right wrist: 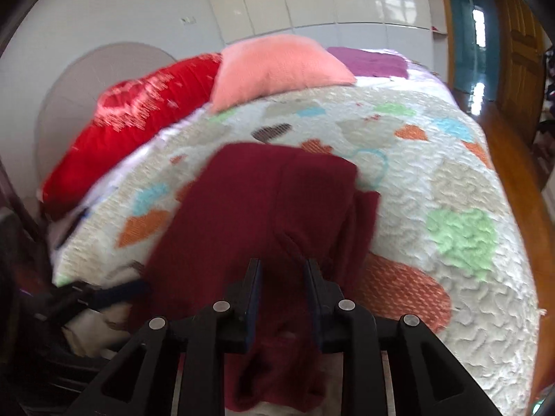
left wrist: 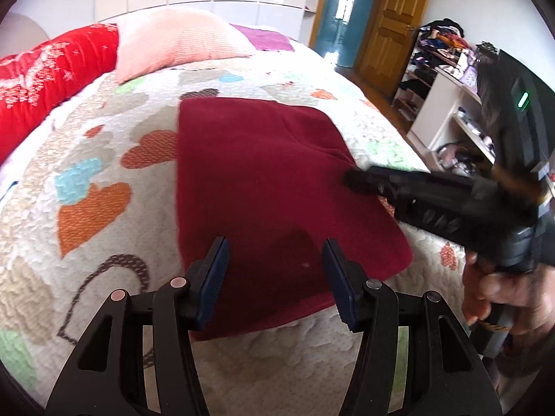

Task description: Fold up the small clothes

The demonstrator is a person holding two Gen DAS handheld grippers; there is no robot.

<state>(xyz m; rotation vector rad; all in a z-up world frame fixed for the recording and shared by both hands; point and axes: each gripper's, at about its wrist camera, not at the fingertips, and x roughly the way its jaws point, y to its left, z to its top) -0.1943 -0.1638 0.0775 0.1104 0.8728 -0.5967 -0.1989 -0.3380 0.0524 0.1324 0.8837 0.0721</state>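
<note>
the dark red garment [left wrist: 263, 187] lies flat on the heart-pattern quilt [left wrist: 86, 180] of the bed, already folded into a rough rectangle. in the left wrist view its long axis goes away from us, from the near edge of the bed toward the pink pillow [left wrist: 180, 40] and the red pillow [left wrist: 52, 69].

our left gripper [left wrist: 275, 270] hovers over the near part of the cloth, jaws wide apart and holding nothing. our right gripper [left wrist: 350, 178] comes from the right side and its tip is at the right edge of the garment, about the middle of its length. in the right wrist view the right gripper [right wrist: 281, 291] has its jaws narrow, with red fabric between and under them, but we cannot tell if they really pinch it; this view is blurred.

we judge that the right hand is nearer to a grasp. the next fold probably goes across the long axis, so the left gripper must take the near edge.
</note>
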